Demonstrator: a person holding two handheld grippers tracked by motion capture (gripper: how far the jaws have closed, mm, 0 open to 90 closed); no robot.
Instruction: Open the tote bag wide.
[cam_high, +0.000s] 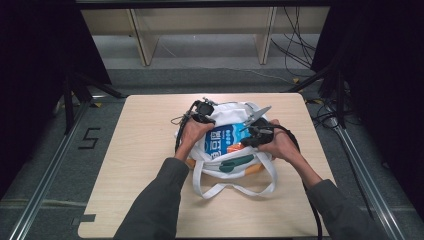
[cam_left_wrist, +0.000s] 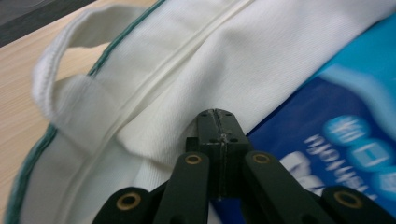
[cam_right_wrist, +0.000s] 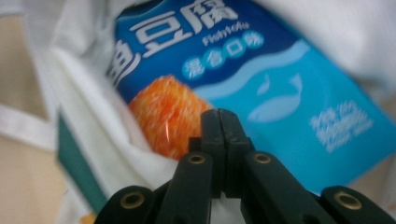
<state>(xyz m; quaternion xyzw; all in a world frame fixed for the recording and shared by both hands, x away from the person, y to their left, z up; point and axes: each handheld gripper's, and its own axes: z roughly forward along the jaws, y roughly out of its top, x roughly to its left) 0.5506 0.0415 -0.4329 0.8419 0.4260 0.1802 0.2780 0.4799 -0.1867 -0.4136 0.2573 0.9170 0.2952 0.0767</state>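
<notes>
Two tools (cam_high: 200, 114) (cam_high: 256, 131) closed at white bag (cam_high: 235, 165), blue packet (cam_high: 227, 137) inside.

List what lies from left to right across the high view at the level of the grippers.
Bare wooden table → left gripper → blue snack packet inside the white tote bag → right gripper → bare table again.

You have one white bag (cam_high: 227, 165) at the centre of the high view, with one blue packet (cam_high: 225, 140) in it. You hold two grippers, the left (cam_high: 202, 114) and the right (cam_high: 252, 131), over one table (cam_high: 140, 150).
</notes>
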